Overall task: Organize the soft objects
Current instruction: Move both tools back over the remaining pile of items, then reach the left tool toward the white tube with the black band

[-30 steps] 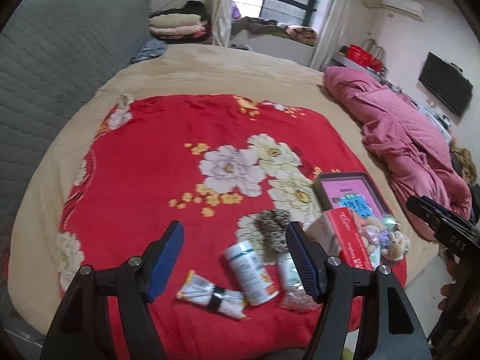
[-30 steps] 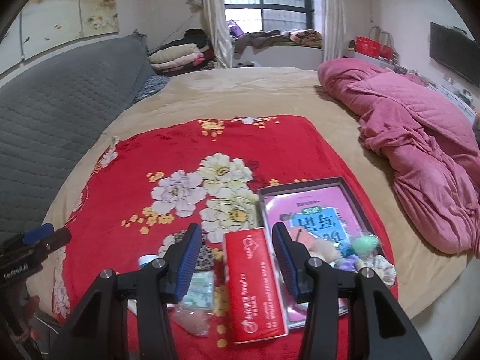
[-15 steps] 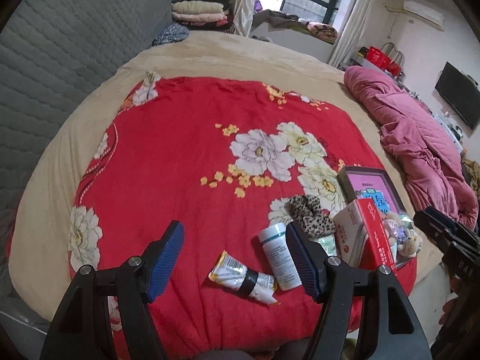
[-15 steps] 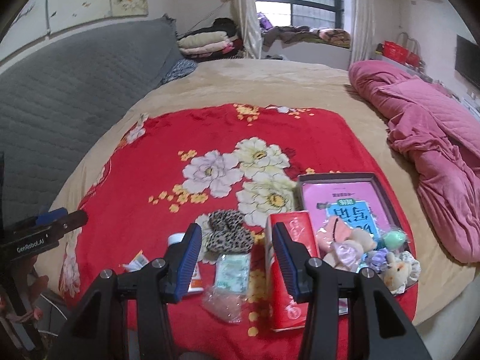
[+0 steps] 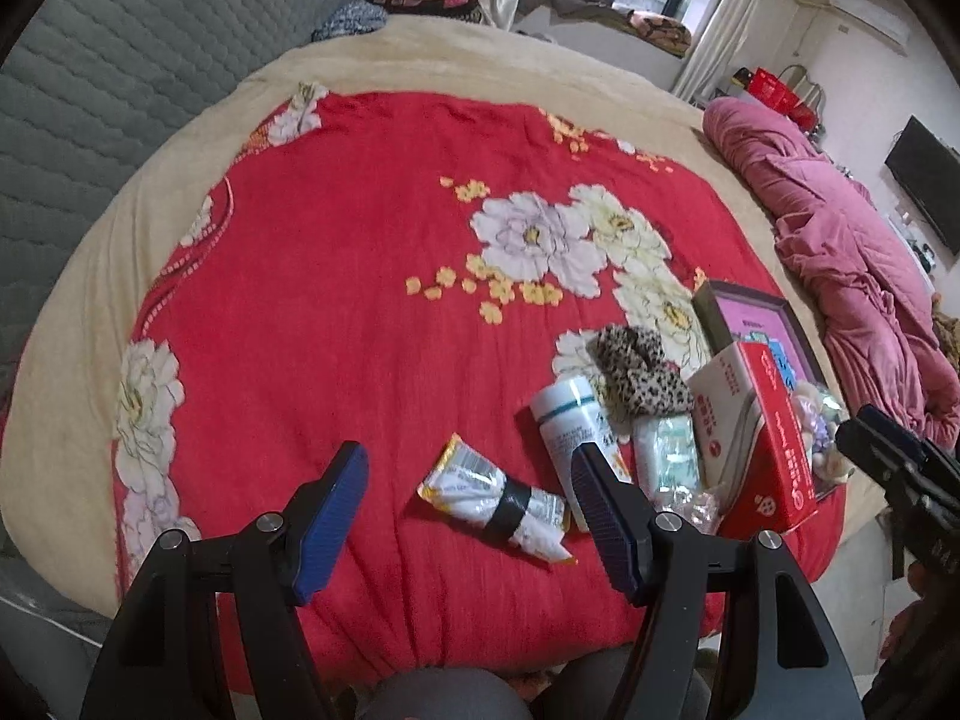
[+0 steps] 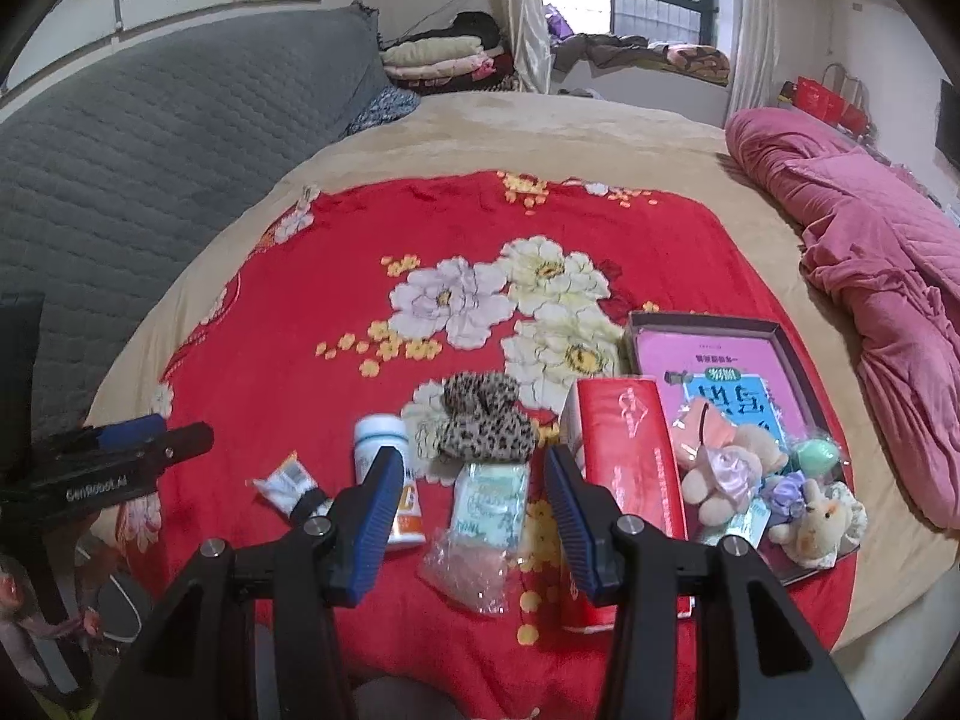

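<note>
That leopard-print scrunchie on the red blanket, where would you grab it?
Pinch the leopard-print scrunchie across its puffy upper lobe, coming down from above. It lies flat on the red blanket, and that far side is clear; its near edge crowds the tissue pack and white bottle.

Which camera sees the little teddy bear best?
The right wrist view. There the teddy bear lies in full sight in the tray, with its pink bow, beside the red box. In the left wrist view that box hides most of it; only blurry plush bits peek out.
</note>
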A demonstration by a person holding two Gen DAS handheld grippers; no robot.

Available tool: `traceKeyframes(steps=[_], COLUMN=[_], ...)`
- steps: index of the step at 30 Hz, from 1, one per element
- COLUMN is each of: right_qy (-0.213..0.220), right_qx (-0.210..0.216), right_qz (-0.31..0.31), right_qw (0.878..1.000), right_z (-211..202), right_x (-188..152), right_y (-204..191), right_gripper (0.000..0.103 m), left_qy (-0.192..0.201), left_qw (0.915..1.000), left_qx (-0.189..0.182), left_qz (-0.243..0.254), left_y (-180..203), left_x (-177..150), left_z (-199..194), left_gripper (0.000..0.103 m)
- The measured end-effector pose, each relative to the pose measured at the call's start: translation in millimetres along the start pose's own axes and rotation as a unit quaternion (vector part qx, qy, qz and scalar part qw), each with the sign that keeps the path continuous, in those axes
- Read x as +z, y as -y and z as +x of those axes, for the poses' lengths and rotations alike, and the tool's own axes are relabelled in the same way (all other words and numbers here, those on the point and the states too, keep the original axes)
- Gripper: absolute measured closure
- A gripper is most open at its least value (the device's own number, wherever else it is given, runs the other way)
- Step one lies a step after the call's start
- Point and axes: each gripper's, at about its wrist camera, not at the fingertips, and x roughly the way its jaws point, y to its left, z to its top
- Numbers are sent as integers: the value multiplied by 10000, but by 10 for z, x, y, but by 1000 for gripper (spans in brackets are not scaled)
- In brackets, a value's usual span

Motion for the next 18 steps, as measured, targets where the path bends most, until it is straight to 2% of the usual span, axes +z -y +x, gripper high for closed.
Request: traceKeyframes(steps=[9, 18], right_qy=[-486, -671], right_qx=[1, 109], right_qz=[-437, -586], right_qw=[9979, 9960], right_z=[242, 398], right_x=[-452, -622], right_y=[-127, -261], right_gripper=[54, 54], left_qy=[-375, -874], left_qw=[9993, 9951], left_qx=[55, 4], left_qz=[-50, -469], left_y=[67, 34], left_x=[-223, -405], left_z=[314, 707], left_gripper=[31, 31])
